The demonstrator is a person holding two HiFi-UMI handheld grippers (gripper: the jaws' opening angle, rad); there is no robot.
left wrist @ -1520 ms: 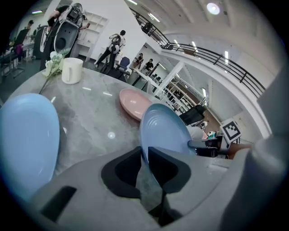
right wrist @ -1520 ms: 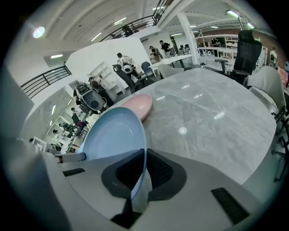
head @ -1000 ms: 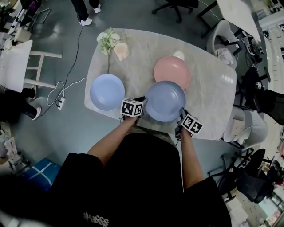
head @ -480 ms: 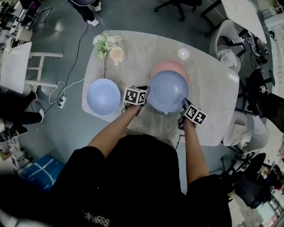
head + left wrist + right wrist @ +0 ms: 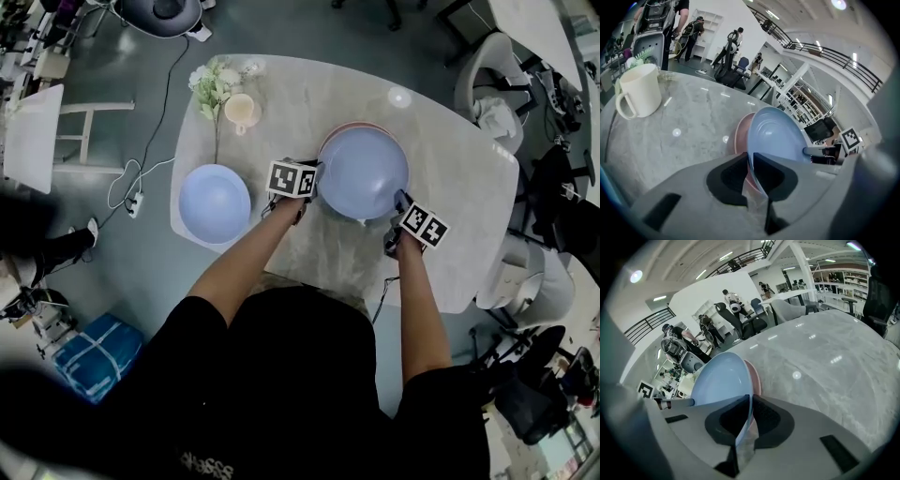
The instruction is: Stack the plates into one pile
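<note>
While left hand-held gripper [image 5: 315,176] and right hand-held gripper [image 5: 401,200] clamp blue plate [image 5: 364,173] rims, pink plate [image 5: 739,136] seemingly beneath, open table [image 5: 459,187] rightward.

shirt [image 5: 281,375]: black tee, short sleeves, tiny white print
left gripper [image 5: 314,172]: grey jaws, black-and-white marker cube [image 5: 292,178]
right gripper [image 5: 401,201]: same deal honestly

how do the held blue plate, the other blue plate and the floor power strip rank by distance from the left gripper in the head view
1. held blue plate: rim clamped by the left gripper.
2. other blue plate: on the table, to the left.
3. power strip: on the floor, beyond the table's left edge.
</note>
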